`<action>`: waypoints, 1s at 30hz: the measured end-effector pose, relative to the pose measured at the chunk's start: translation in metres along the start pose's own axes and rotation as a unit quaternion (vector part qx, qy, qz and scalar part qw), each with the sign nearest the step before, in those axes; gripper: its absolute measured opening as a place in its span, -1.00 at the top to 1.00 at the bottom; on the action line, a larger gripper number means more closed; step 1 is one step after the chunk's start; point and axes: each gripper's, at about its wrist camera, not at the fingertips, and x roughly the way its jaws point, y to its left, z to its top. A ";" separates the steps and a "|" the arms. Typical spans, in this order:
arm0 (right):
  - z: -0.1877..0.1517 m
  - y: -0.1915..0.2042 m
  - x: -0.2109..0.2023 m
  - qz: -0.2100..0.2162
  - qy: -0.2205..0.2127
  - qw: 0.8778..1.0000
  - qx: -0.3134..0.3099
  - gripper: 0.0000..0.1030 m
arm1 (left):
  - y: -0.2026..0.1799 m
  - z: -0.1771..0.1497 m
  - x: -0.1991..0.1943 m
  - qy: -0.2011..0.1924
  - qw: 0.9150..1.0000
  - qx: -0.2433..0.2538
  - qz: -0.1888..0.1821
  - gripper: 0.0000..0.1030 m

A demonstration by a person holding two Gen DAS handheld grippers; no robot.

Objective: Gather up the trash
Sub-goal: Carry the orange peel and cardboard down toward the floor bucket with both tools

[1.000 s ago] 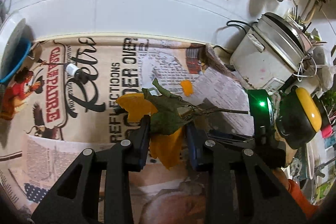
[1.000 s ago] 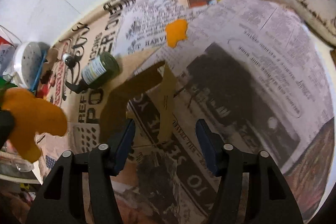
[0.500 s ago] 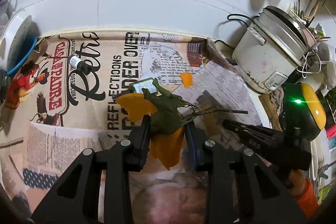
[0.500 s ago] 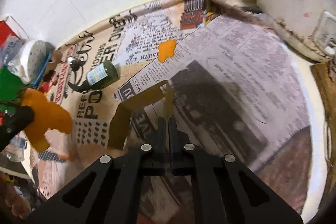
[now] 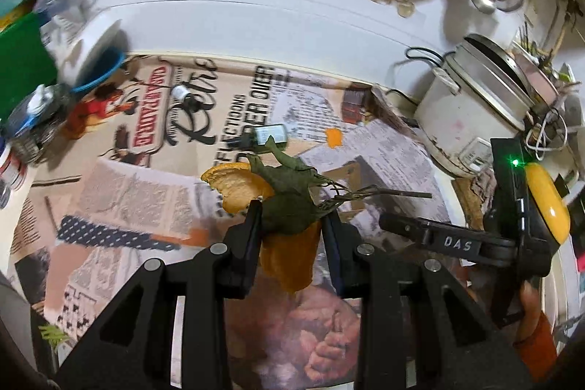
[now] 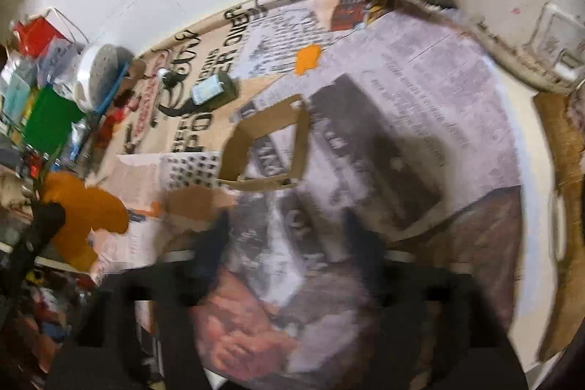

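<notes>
Left gripper (image 5: 290,225) pinches orange peel (image 5: 289,262) and a dry leafy stem (image 5: 292,203), which could slip free; right gripper (image 6: 289,225), blurred, jaws opening and empty, risks missing the cardboard strip (image 6: 263,148)

Left tongs (image 5: 290,225): black, triangular cutouts, silver screws. Right tongs (image 5: 398,223): black, "DAS" label, yellow housing, green light.

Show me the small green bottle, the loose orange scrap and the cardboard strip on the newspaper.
Small green bottle (image 6: 214,93): right wrist view, on its pale label.
Loose orange scrap (image 6: 308,58): right wrist view, its middle.
Cardboard strip (image 6: 270,116): right wrist view, its upper band.
</notes>
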 end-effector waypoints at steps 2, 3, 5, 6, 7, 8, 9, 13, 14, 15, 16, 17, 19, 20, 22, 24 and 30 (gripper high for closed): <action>0.001 0.008 0.014 -0.007 -0.003 1.000 0.016 -0.79 | 0.015 0.000 -0.001 0.000 1.000 -0.009 0.006 0.40; 0.003 0.014 0.025 -0.012 0.001 1.000 0.022 -0.79 | 0.022 0.000 0.000 0.002 1.000 -0.010 0.009 0.40; 0.007 0.019 0.043 -0.023 0.010 0.999 0.040 -0.79 | 0.035 0.000 0.004 0.009 1.000 -0.008 0.015 0.40; 0.010 0.022 0.053 -0.032 0.011 0.998 0.055 -0.79 | 0.042 0.001 0.007 0.014 1.000 -0.005 0.017 0.40; 0.013 0.024 0.060 -0.043 0.007 0.997 0.069 -0.79 | 0.053 0.003 0.011 0.021 1.000 0.000 0.020 0.40; 0.016 0.026 0.067 -0.053 0.006 0.995 0.081 -0.79 | 0.059 0.004 0.014 0.025 0.999 0.003 0.021 0.40; 0.019 0.027 0.075 -0.067 0.005 0.994 0.091 -0.79 | 0.068 0.006 0.019 0.033 0.999 0.006 0.019 0.40; 0.020 0.029 0.088 -0.108 -0.012 0.987 0.117 -0.50 | 0.094 0.014 0.033 0.051 0.998 0.019 0.001 0.40; 0.018 0.030 0.089 -0.107 -0.016 0.987 0.119 -0.30 | 0.098 0.017 0.036 0.055 0.998 0.026 -0.004 0.40; 0.016 0.032 0.088 -0.104 -0.018 0.987 0.118 -0.30 | 0.101 0.019 0.039 0.058 0.998 0.033 -0.011 0.40; 0.014 0.033 0.085 -0.110 -0.023 0.987 0.116 -0.25 | 0.104 0.022 0.042 0.062 0.997 0.041 -0.022 0.40; 0.012 0.035 0.081 -0.118 -0.030 0.986 0.114 -0.23 | 0.105 0.024 0.044 0.065 0.996 0.048 -0.031 0.39; 0.007 0.041 0.072 -0.129 -0.043 0.985 0.109 -0.17 | 0.106 0.027 0.048 0.070 0.994 0.067 -0.050 0.40; 0.003 0.045 0.065 -0.133 -0.050 0.984 0.109 -0.15 | 0.105 0.028 0.049 0.072 0.993 0.074 -0.056 0.40; 0.001 0.050 0.054 -0.138 -0.061 0.983 0.108 -0.14 | 0.100 0.028 0.051 0.075 0.990 0.092 -0.071 0.40; -0.003 0.056 0.040 -0.138 -0.073 0.982 0.110 -0.13 | 0.094 0.027 0.050 0.076 0.988 0.102 -0.084 0.40; -0.023 0.071 -0.016 -0.133 -0.117 0.980 0.091 -0.13 | 0.065 0.013 0.018 0.059 0.985 0.116 -0.110 0.40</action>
